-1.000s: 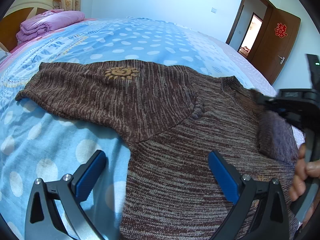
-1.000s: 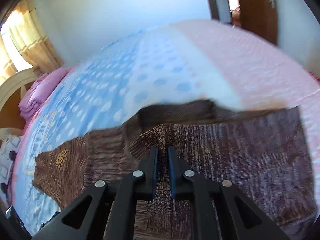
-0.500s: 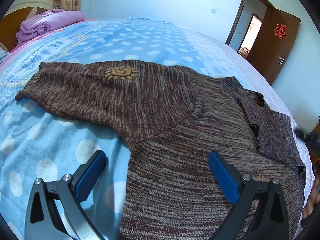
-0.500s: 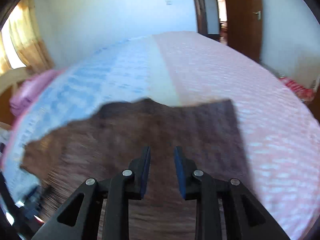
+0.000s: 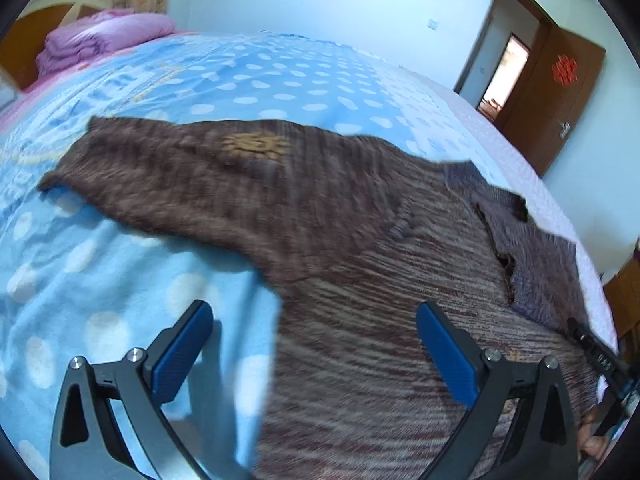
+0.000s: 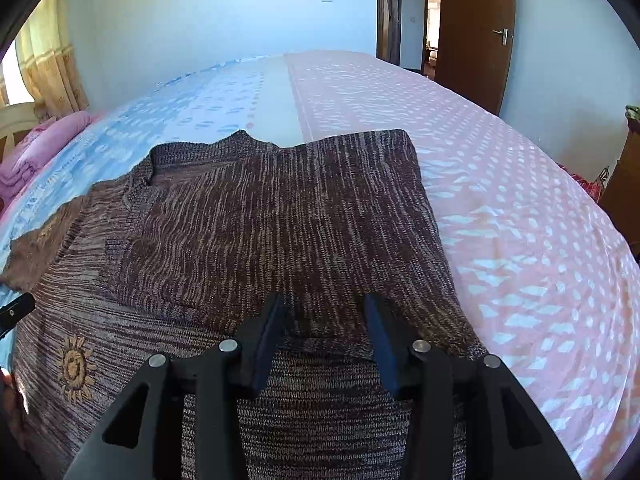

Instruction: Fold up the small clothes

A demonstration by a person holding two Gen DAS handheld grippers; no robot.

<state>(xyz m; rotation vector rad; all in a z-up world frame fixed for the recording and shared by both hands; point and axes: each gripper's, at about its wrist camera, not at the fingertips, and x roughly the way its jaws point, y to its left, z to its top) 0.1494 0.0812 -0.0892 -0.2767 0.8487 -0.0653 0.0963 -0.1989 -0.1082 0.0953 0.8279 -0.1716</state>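
Brown marled knit sweater [image 6: 248, 216] lies spread on the bed [image 6: 520, 200], filling the space ahead of both pairs of jaws. In the right wrist view, one sleeve [image 6: 280, 216] is folded across the body of the garment, its cuff end lying just ahead of the jaws and partly between them. The right gripper [image 6: 325, 332] stands partly open, its blue-padded fingers [image 6: 267, 340] apart with knit fabric showing in the gap; it has hold of nothing. Left of these jaws, an embroidered sun motif [image 6: 74, 364] sits on the lower body of the sweater. Beyond the jaws, the neckline [image 6: 240, 138] points toward the far edge of the bed, where the bedspread turns from blue to pink.

In the left wrist view, the left gripper [image 5: 314, 354] is spread wide, grasping nothing. Its left finger [image 5: 182, 354] hangs over the blue dotted bedspread [image 5: 120, 280], its right finger over the sweater's body [image 5: 380, 360], so the sweater's side edge runs between the jaws. Ahead and to the left of them, the other sleeve [image 5: 180, 176] stretches out flat, blurred. Far ahead to the left, a folded pink quilt [image 5: 104, 36] rests by the headboard; far right, a brown door [image 5: 560, 96] stands open.
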